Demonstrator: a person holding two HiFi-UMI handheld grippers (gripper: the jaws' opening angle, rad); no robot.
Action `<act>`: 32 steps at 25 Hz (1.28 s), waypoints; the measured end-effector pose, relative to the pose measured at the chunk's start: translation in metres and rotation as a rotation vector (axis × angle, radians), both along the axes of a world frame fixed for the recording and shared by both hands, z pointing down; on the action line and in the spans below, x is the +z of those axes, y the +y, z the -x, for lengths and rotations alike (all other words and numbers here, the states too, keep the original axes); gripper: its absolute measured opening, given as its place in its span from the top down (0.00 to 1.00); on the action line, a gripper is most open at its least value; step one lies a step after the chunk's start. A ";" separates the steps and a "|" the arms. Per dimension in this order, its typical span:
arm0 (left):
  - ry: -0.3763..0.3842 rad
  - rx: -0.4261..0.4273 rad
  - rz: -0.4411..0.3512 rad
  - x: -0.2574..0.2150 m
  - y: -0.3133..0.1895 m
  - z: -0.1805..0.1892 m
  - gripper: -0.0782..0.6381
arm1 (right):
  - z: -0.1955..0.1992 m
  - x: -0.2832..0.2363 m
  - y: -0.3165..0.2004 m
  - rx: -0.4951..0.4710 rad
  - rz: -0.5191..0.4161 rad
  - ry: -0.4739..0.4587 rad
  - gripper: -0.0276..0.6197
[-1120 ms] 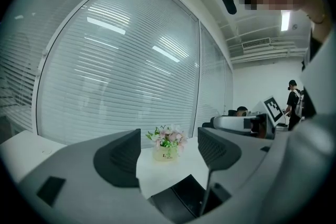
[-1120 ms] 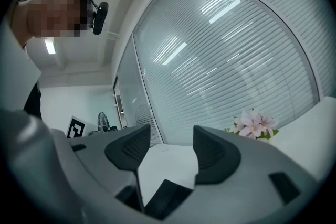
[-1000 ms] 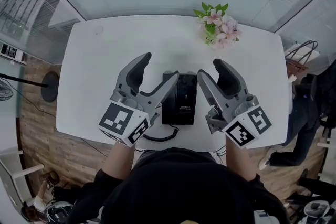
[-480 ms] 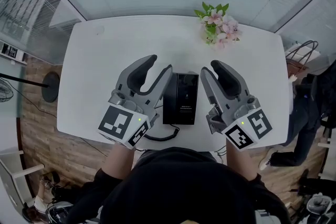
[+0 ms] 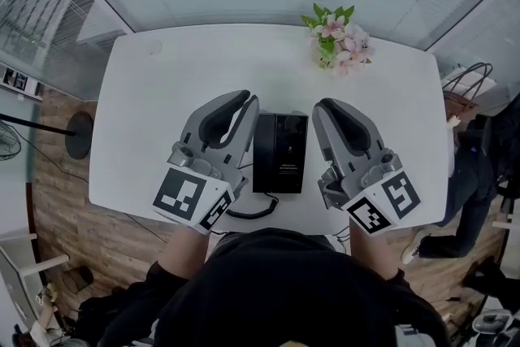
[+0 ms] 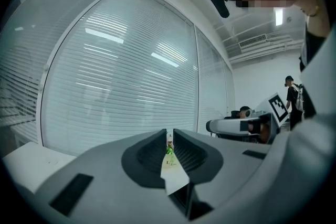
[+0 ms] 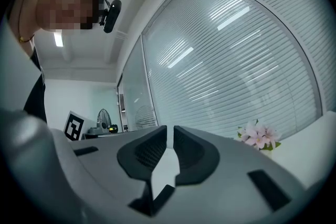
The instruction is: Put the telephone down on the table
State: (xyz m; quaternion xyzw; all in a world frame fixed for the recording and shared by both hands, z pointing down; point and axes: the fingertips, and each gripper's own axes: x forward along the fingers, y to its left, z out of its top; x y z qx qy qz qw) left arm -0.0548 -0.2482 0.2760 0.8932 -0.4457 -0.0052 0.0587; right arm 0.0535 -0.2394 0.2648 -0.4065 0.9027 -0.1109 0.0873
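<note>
Seeing left claw point(image 5: 244, 99) closed down to a thin slit, jaws just been closing, nothing between them. Same for right claw point(image 5: 325, 106): closed to a slit, just been closing, empty. Both held level over the bench point(image 5: 154, 101), pointing away from the body. Black telephone point(image 5: 280, 150) lying flat on the bench between the two claws, just right of the left one, just left of the right; cannot tell any contact. Coiled cord point(image 5: 253, 211) back of the left claw's tips, by the near bench edge. Pink flowers point(image 5: 340, 41) ahead of the right claw, at the far edge. Window blinds point(image 6: 105, 60) beyond both.
</note>
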 end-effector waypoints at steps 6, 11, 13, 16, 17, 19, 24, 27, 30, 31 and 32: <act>0.001 -0.007 -0.006 -0.002 0.001 0.001 0.86 | 0.000 -0.002 0.000 -0.004 -0.005 -0.010 0.92; 0.000 0.000 -0.007 -0.001 0.002 0.000 0.87 | 0.000 -0.003 0.001 0.000 -0.012 -0.014 0.95; 0.001 0.003 -0.009 -0.001 0.003 0.000 0.87 | 0.001 -0.004 0.001 -0.001 -0.014 -0.014 0.95; 0.001 0.004 -0.013 -0.002 0.004 0.000 0.87 | 0.003 -0.005 0.001 -0.005 -0.019 -0.019 0.95; 0.001 0.004 -0.015 -0.003 0.004 0.000 0.87 | 0.003 -0.005 0.001 -0.005 -0.022 -0.019 0.95; 0.002 0.005 -0.018 -0.003 0.004 0.000 0.87 | 0.004 -0.005 0.002 -0.005 -0.027 -0.017 0.95; 0.014 0.011 -0.020 -0.004 0.005 -0.001 0.87 | 0.004 -0.002 0.001 -0.006 -0.022 -0.006 0.95; 0.006 0.012 -0.023 -0.004 0.006 -0.001 0.87 | 0.004 -0.003 0.002 0.002 -0.035 0.014 0.95; 0.002 0.014 -0.027 -0.004 0.006 -0.002 0.87 | 0.005 -0.003 0.002 0.003 -0.038 0.021 0.95; 0.002 0.014 -0.028 -0.004 0.006 -0.002 0.87 | 0.005 -0.003 0.002 0.004 -0.038 0.021 0.95; 0.001 0.015 -0.028 -0.004 0.006 -0.002 0.87 | 0.004 -0.003 0.002 0.005 -0.037 0.020 0.95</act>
